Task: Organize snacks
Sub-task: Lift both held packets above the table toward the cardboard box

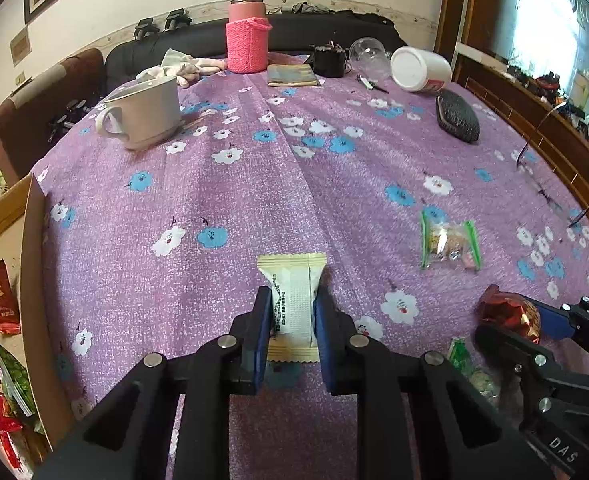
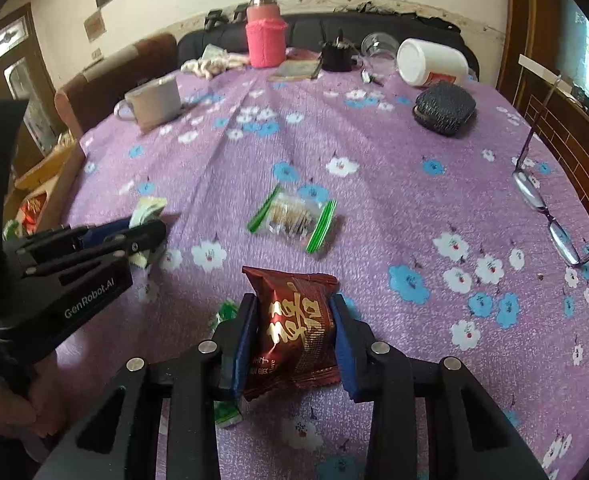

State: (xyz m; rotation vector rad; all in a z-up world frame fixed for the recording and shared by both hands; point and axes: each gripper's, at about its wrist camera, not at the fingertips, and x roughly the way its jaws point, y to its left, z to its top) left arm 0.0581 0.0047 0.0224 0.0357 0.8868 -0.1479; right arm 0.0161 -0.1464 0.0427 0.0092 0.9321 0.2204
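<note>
Snacks gripped over the purple floral desk [image 1: 254,184]: left claw [image 1: 292,320] clamps a cream wrapped bar [image 1: 292,300], right claw [image 2: 292,344] a dark red packet [image 2: 294,328]; a clear biscuit pack [image 2: 292,218] lies beyond.

Daylight glare from window [image 1: 550,24], fisheye-bent edges, slight motion blur

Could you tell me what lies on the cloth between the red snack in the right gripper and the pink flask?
In the right wrist view, a clear green-edged snack bag lies between the red snack and the pink flask.

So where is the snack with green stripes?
The green-striped snack lies loose mid-table on the purple cloth, beyond the red packet held in the right tool.
</note>
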